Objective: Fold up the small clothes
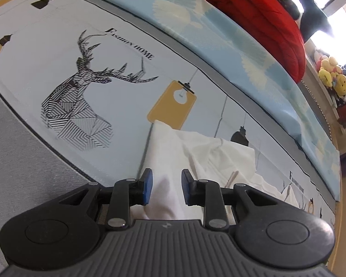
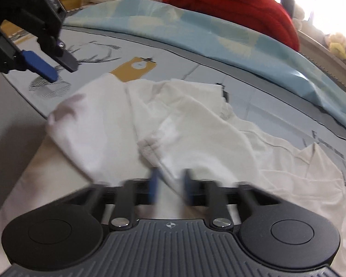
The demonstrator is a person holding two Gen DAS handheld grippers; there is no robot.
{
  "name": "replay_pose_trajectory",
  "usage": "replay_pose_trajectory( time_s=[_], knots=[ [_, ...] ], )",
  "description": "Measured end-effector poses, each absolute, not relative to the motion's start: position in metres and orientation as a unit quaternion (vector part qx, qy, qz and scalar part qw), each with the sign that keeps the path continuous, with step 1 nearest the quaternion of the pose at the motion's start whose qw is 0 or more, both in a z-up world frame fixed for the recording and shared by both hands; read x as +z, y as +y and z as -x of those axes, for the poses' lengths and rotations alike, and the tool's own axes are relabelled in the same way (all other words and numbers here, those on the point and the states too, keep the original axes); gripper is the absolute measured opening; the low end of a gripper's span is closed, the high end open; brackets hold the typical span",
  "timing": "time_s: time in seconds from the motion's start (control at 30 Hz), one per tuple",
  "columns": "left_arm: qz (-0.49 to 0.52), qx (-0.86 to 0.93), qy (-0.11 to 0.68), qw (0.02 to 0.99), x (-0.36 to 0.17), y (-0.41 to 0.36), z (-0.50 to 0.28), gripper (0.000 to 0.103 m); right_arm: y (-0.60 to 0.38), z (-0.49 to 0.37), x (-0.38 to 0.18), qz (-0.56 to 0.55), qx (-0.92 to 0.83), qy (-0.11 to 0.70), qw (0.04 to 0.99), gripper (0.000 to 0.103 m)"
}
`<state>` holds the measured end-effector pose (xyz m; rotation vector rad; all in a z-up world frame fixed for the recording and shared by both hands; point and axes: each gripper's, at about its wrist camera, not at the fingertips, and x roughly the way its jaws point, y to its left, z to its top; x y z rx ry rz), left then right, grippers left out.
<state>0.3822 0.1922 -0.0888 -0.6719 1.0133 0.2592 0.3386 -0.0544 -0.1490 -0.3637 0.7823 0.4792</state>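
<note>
My right gripper (image 2: 169, 189) sits low over the white garment (image 2: 196, 124), its blue pads (image 2: 153, 188) blurred and set a narrow gap apart, with a fold of the cloth running between them; whether they pinch it or only straddle it I cannot tell. My left gripper (image 1: 166, 189) has its jaws parted, the blue fingertips (image 1: 147, 189) either side of the near white cloth (image 1: 173, 152) with clear space between pad and fabric; seen from the right wrist view it hangs in the air at the far left (image 2: 55, 69), above the sheet and off the cloth. The garment lies rumpled across the printed bedsheet (image 1: 117, 97), bunched at the near side and spreading to the right. Farther off on the sheet come a yellow lamp print (image 1: 170, 106) and a striped deer head (image 1: 80, 97); beyond them a pale blue quilt (image 1: 219, 34), then a red blanket (image 1: 260, 16); at the far right, yellow plush toys (image 1: 332, 76).
</note>
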Motion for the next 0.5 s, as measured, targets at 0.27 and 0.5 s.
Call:
replay_pose_trajectory(
  time_s=[0.27, 0.5],
  knots=[
    [0.300, 0.110, 0.480, 0.817, -0.092, 0.184, -0.382, 0.029, -0.175, -0.358, -0.071, -0.132, 0.031, 0.245, 0.960, 0.002],
    [0.287, 0.093, 0.495, 0.815, -0.100, 0.174, -0.384, 0.029, -0.287, -0.359, -0.107, -0.288, -0.168, 0.328, 0.884, 0.002]
  ],
)
